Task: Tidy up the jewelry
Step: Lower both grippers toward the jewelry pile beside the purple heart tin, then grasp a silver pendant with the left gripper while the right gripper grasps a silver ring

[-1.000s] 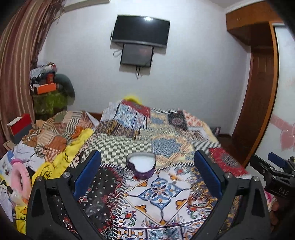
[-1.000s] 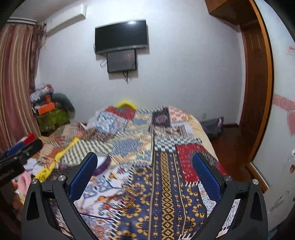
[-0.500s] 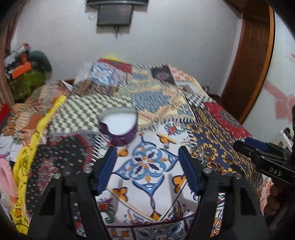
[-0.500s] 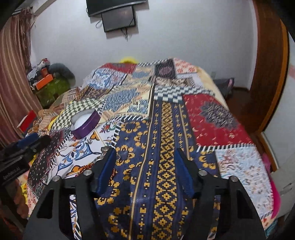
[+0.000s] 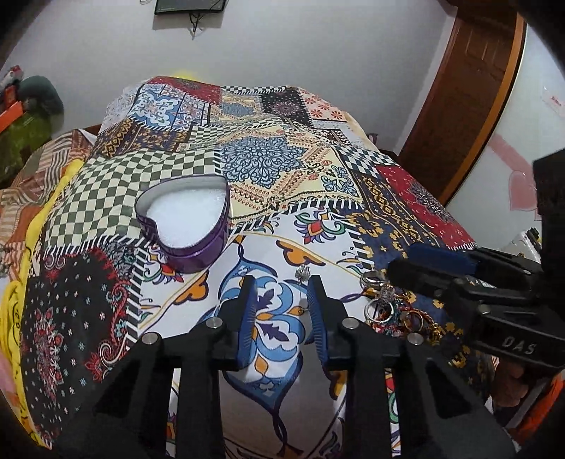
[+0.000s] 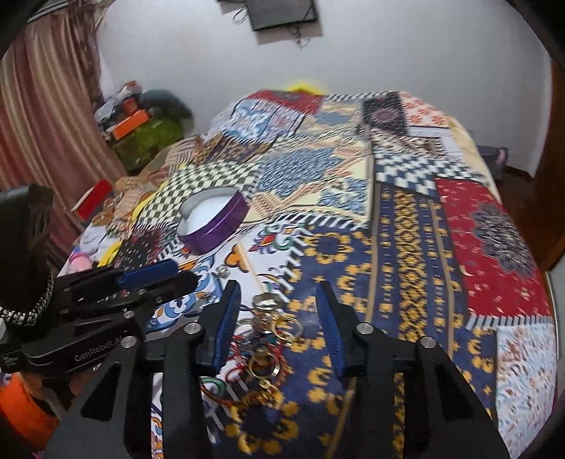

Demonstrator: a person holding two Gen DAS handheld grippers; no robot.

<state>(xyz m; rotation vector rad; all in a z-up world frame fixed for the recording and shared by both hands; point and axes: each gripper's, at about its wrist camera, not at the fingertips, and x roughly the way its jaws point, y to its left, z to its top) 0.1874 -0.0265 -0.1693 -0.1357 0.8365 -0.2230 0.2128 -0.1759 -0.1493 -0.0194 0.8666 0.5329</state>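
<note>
Jewelry pile (image 6: 265,339): tangled rings, gold hoops and beaded cords heaped on the bed's patchwork quilt (image 6: 406,229), lying nearest the right gripper (image 6: 279,317); heap runs lengthwise from the camera toward the far wall; individual pieces blurred. In the left wrist view the same pile (image 5: 399,310) sits just right of the left gripper (image 5: 280,307), partly under the other tool's blue-padded fingers.
Right gripper: jaws released, a moderate gap between them, straddling the pile's upper end; nothing grasped.
Left gripper: jaws released, narrow gap, poised over a blue-and-white floral patch; nothing grasped.
Small silver charm (image 5: 302,272): lone piece on the quilt, just beyond the left fingertips, apart from the heap.
Heart-shaped tin (image 5: 185,222): purple wall, white lining, lid off, upright on the quilt; farther back and left of both grippers, well apart from the pile; point of the heart aimed toward the camera.
Far end: white wall with a dark screen (image 6: 282,12)
</note>
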